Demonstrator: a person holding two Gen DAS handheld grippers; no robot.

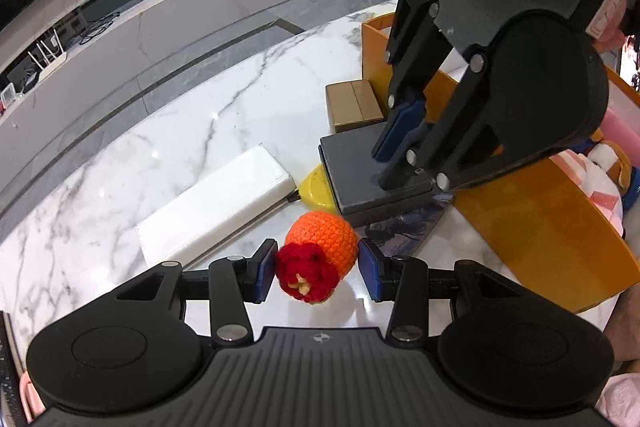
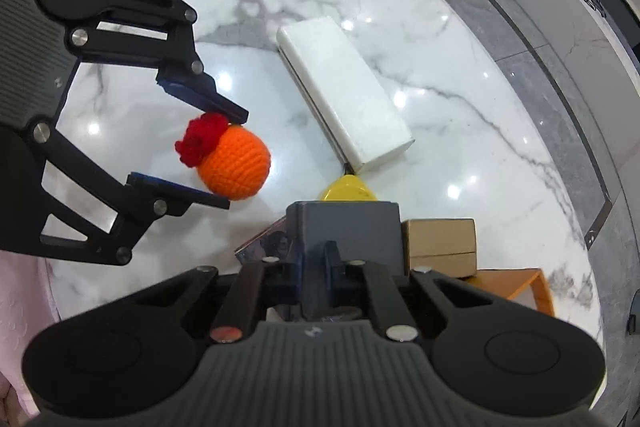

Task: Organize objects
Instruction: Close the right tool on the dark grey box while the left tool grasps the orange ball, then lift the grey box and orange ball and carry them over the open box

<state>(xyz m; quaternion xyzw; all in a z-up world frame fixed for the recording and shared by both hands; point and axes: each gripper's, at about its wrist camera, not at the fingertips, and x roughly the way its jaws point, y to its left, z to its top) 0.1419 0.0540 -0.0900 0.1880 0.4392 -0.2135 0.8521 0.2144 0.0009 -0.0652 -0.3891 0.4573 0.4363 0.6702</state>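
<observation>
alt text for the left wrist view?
Left gripper brackets an orange crocheted toy on a marble table, pads at its sides. Beyond, the right gripper reaches down onto a grey box beside an orange bin.
</observation>
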